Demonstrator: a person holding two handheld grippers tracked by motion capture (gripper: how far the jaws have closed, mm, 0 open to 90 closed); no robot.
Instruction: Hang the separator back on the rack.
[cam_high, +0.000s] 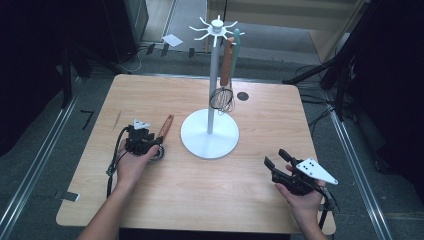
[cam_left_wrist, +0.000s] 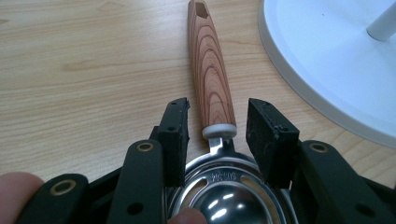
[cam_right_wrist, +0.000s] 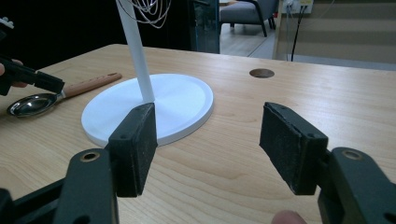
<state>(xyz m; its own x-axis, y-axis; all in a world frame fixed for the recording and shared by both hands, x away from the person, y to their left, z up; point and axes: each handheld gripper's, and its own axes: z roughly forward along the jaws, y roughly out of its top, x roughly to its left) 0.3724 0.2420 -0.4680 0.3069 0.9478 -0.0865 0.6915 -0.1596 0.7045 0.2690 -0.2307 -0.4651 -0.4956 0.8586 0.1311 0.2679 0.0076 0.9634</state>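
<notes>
From above, a wooden table (cam_high: 200, 200) holds a white stand (cam_high: 210, 132) with hooks on top, and a whisk (cam_high: 223, 95) hangs from one hook. The spoon (cam_high: 162, 137) lies flat on the table just left of the stand's round base, and the left claw (cam_high: 142, 142) sits right over its bowl end. The right claw (cam_high: 280, 167) is well apart, near the right front of the table, with nothing in it. In the left gripper view, the spoon's wood handle (cam_left_wrist: 210, 79) points away, and the shiny metal bowl (cam_left_wrist: 224, 196) lies low between the two black jaws. The jaws stand apart on each side of the thin neck, and I see a gap, so they are not pinching it. The spoon looks light and stiff. The metal looks slippery, so the best place to grab is likely the neck or the wood handle. The handle has a hole (cam_left_wrist: 201, 7) at its end, good for a hook. In the right gripper view, the right claw's jaws are wide apart and empty, the stand's base (cam_right_wrist: 177, 100) is ahead, and the spoon (cam_right_wrist: 60, 93) lies far off with the left claw (cam_right_wrist: 44, 81) on it.
</notes>
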